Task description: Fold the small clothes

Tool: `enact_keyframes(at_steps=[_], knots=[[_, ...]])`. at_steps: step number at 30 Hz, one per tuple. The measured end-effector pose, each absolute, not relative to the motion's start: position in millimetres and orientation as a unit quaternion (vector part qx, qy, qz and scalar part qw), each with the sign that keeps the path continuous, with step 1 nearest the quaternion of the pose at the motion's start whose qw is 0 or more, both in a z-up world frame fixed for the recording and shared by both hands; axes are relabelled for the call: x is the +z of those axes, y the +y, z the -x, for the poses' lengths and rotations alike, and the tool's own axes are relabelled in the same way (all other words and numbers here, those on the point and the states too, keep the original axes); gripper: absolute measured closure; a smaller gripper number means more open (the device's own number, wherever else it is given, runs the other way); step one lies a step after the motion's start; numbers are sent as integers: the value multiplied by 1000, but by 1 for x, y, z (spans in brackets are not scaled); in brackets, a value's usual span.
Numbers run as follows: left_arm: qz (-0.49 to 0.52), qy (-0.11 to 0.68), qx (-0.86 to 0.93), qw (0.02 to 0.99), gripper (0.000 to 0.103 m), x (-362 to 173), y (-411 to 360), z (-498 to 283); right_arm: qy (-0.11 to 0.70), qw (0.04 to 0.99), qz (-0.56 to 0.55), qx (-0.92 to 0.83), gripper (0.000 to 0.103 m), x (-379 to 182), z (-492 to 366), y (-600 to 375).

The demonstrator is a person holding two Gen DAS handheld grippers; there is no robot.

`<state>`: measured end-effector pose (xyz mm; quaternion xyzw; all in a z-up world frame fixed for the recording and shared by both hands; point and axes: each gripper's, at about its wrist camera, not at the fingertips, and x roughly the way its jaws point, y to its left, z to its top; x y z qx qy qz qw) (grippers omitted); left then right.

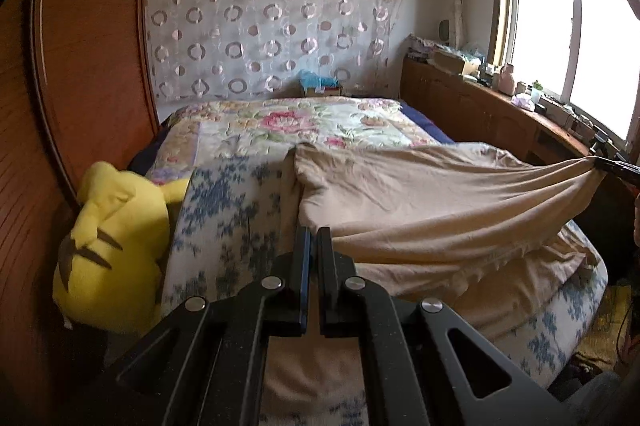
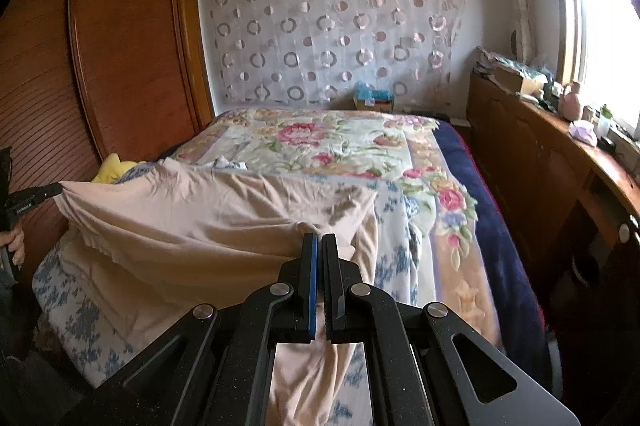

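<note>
A beige garment (image 1: 420, 201) (image 2: 200, 218) hangs stretched between both grippers above the near end of the bed, its lower part sagging onto the blanket. In the left wrist view my left gripper (image 1: 318, 232) is shut on one end of the raised edge. The right gripper (image 1: 598, 163) pinches the other end at the far right. From the right wrist view, my right gripper (image 2: 320, 238) is shut on the cloth, and the left gripper (image 2: 58, 189) holds the far corner at the left edge, with a hand (image 2: 16, 242) below it.
The bed carries a floral quilt (image 1: 288, 121) (image 2: 320, 141) and a blue-patterned blanket (image 1: 224, 218). A yellow plush toy (image 1: 116, 238) (image 2: 114, 165) lies against the wooden wardrobe (image 1: 80, 65) (image 2: 120, 45). A cluttered wooden cabinet (image 1: 480, 105) (image 2: 540, 165) runs under the window.
</note>
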<state>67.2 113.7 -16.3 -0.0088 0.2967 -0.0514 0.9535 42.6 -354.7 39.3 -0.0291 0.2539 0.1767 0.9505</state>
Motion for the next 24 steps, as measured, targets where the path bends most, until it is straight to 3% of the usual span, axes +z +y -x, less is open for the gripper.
enact_keyframes(at_steps=[9,12,13,14,16,18,24], knots=[[4,349,-49,936,96,-55,114,-58,313,934,40,167,101,11,-39,-353],[5,352,-48,935,69,-59,115,-56,325,931,49,159,100,10,-47,-346],[8,350,-48,935,59,-59,116,-56,326,932,54,151,94,12,-49,-345],[11,350,-49,935,56,-58,117,-56,324,933,59,145,88,16,-52,-343],[15,354,-49,934,47,-59,119,-57,312,937,58,148,64,25,-56,-340],[15,355,-50,934,38,-61,118,-57,306,937,60,154,56,32,-60,-331],[13,368,-38,929,34,-73,116,-65,320,929,60,179,55,21,-87,-298]])
